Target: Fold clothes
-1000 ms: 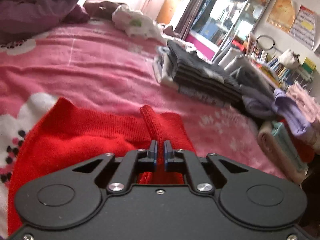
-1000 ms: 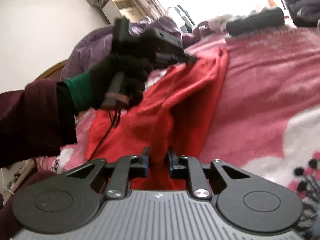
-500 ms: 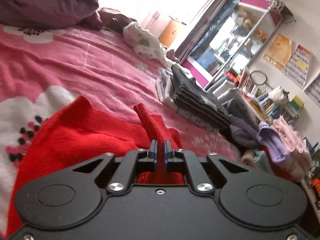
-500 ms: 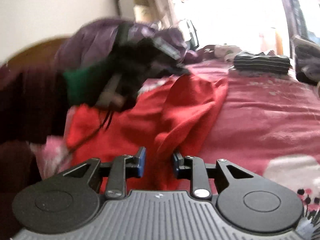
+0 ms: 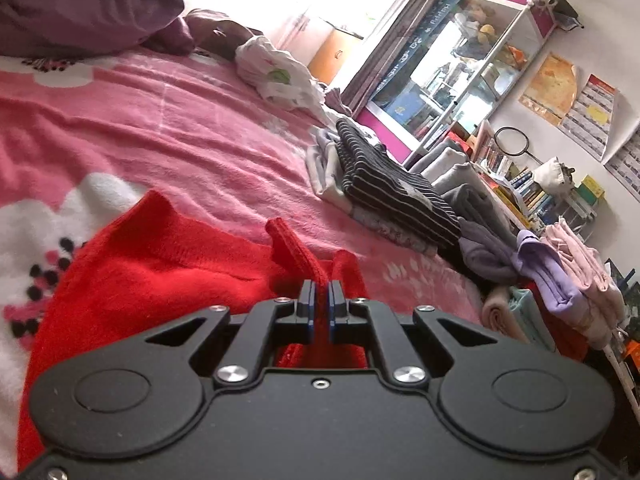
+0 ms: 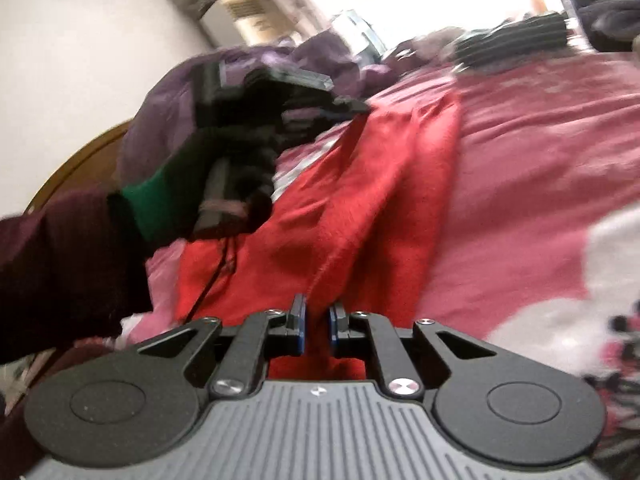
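A red knit garment lies on the pink flowered bedspread. My left gripper is shut on a raised ribbed edge of it. In the right wrist view the same garment hangs stretched between both grippers. My right gripper is shut on its near edge, the jaws a narrow gap apart with red cloth between them. The left gripper, held by a gloved hand, pinches the far edge above the bed.
A folded striped dark pile and other folded clothes sit to the right on the bed. A white crumpled garment and a purple quilt lie at the back. Shelves stand beyond the bed's right edge.
My right gripper's jaws widened around the red cloth, then narrowed on it again. My left gripper lifted and tilted with the garment's edge held.
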### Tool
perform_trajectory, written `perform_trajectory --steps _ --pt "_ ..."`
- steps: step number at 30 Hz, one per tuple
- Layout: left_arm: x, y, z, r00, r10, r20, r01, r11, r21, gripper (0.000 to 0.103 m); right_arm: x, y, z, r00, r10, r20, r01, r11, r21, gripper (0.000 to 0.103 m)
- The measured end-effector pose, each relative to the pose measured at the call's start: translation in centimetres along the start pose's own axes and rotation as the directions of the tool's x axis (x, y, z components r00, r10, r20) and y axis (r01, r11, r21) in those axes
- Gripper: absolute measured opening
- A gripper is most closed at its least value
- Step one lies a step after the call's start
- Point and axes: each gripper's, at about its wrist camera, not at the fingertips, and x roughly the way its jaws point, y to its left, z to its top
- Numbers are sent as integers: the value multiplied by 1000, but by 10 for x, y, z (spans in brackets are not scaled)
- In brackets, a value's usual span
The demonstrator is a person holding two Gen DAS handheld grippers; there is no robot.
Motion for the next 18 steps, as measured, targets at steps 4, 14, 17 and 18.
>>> perform_trajectory --steps 4,14,17,18 --pt "5 1 0 1000 -1 -13 1 1000 18 4 2 -9 -5 1000 11 -25 -9 997 77 13" --pt "33 -5 -4 994 65 -92 -57 995 79 4 3 -28 -13 998 54 -25 -46 971 236 12" --pt "40 -10 -4 984 120 -130 -105 988 117 8 -4 -24 -15 999 44 -19 -38 973 227 16" --pt "36 -11 -2 985 127 -118 -113 987 115 11 -9 -21 -14 999 35 -19 -30 977 213 20"
